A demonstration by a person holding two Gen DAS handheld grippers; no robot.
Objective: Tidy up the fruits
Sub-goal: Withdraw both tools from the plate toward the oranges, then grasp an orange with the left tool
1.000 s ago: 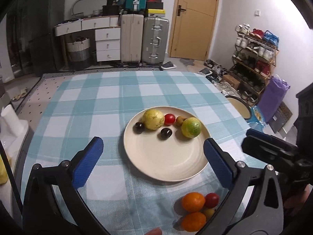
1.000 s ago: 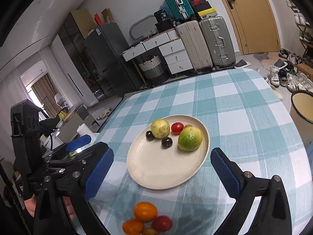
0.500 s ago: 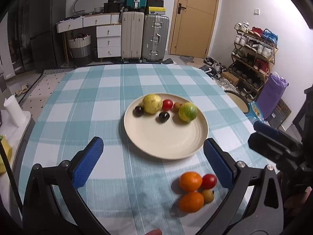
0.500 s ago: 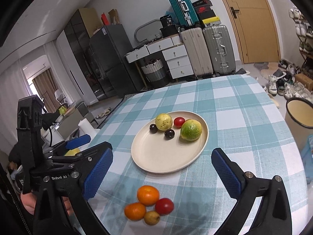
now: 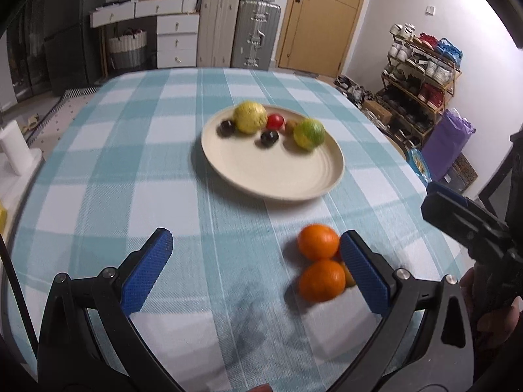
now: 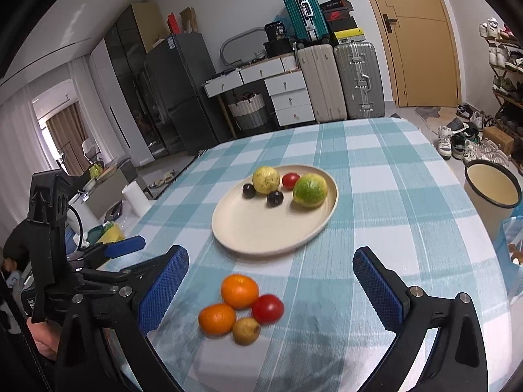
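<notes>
Four loose fruits are clustered on the checked tablecloth (image 6: 408, 196) just short of the cream plate (image 6: 258, 232); two oranges, the farther orange (image 6: 239, 291) and the nearer orange (image 6: 217, 318), are bunched up touching a red tomato (image 6: 267, 308) and a small yellowish fruit (image 6: 246, 330); on the plate itself five more pieces can be made out in the right wrist view, all pushed toward the far rim: a yellow fruit (image 6: 266, 180), a green-yellow citrus (image 6: 310, 190), a small red one (image 6: 290, 180) tucked between them, and two dark plums (image 6: 249, 190) in front; the near half of the plate is left bare. The right gripper (image 6: 270, 284) is held spread wide, nothing grasped, with the loose cluster framed between its blue pads (image 6: 376, 285) but not touched; the left gripper (image 5: 256, 272) is also kept wide apart and empty, hovering over the cloth, its right-hand pad (image 5: 362, 274) sitting right beside the two oranges and hiding part of the smaller fruit behind it; whether that pad is actually touching them can't be told, the frame's a bit blurred. Suitcases (image 6: 340, 78) and a wooden door (image 6: 421, 39) are seen past the table, and a shoe rack (image 5: 421, 75) is off to the right.
</notes>
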